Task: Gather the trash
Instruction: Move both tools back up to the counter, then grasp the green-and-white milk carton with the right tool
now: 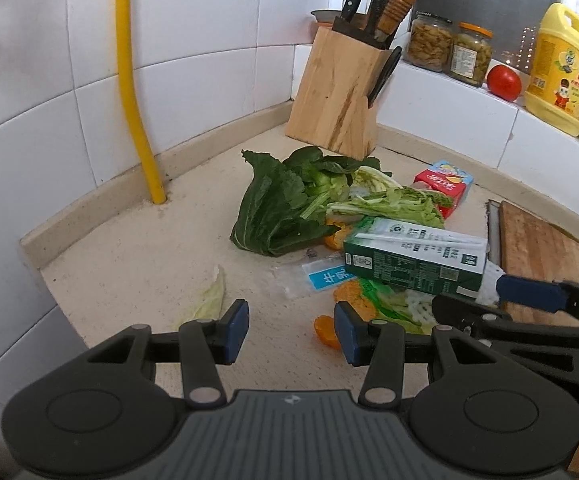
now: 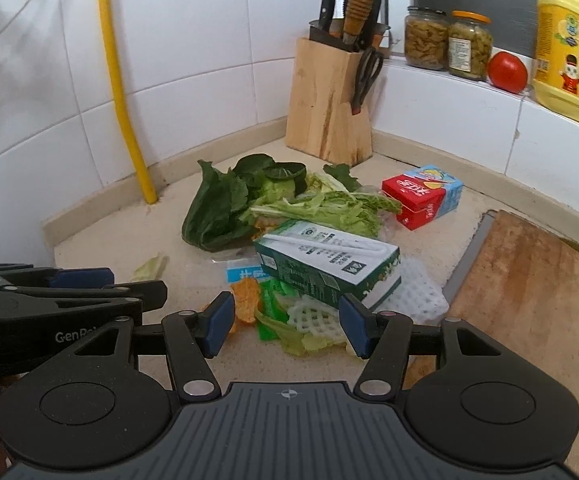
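A trash pile lies on the beige counter: dark vegetable leaves (image 1: 273,208) (image 2: 217,208), a green and white milk carton (image 1: 413,256) (image 2: 325,260), a red and blue drink box (image 1: 445,184) (image 2: 421,196), a blue-labelled plastic wrapper (image 1: 321,276), orange peel (image 1: 327,330) (image 2: 247,300), white foam net (image 2: 317,316) and a loose pale leaf (image 1: 209,300). My left gripper (image 1: 291,330) is open and empty, just short of the pile's left side. My right gripper (image 2: 287,326) is open and empty, its fingers either side of the foam net and green wrapper.
A wooden knife block (image 1: 337,96) stands in the corner behind the pile. A wooden cutting board (image 2: 529,292) lies to the right. Jars (image 1: 449,46), a tomato (image 1: 503,82) and a yellow detergent bottle (image 1: 565,68) stand on the tiled ledge. A yellow pipe (image 1: 133,80) runs down the wall.
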Motion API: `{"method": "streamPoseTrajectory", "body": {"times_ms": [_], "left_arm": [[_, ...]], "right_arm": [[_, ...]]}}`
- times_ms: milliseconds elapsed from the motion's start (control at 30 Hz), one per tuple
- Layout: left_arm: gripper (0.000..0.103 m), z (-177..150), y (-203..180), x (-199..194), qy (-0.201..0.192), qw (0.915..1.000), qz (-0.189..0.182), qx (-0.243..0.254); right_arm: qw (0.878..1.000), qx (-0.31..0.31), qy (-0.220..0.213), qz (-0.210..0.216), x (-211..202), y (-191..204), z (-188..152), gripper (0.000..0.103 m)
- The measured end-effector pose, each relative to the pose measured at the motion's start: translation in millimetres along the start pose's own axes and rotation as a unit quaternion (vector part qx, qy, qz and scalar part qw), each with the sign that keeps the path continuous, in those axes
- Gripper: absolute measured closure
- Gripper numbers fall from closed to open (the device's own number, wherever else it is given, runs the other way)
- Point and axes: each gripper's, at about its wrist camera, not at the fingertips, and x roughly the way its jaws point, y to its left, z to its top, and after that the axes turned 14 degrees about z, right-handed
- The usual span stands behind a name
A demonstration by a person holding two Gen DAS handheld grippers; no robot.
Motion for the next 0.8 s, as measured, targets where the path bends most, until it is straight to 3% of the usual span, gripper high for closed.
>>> {"method": "streamPoseTrajectory", "body": {"times_ms": [467, 733, 800], "left_arm": [[0.061, 15, 7, 36, 0.019, 0.9997, -0.013, -0.009], [0.06, 13, 11, 50, 0.039, 0.9982, -0.045, 0.001], [0.056, 11, 9, 51, 0.041, 0.9979, -0.049, 0.009]], "right_arm": [[0.995, -0.097, 0.027, -0.024, 41, -25, 29, 0.03], [0.982, -0.161, 0.097, 0.026, 78, -41, 42, 0.021], [0.977, -0.174, 0.117, 0.037, 87, -44, 43, 0.02]]}}
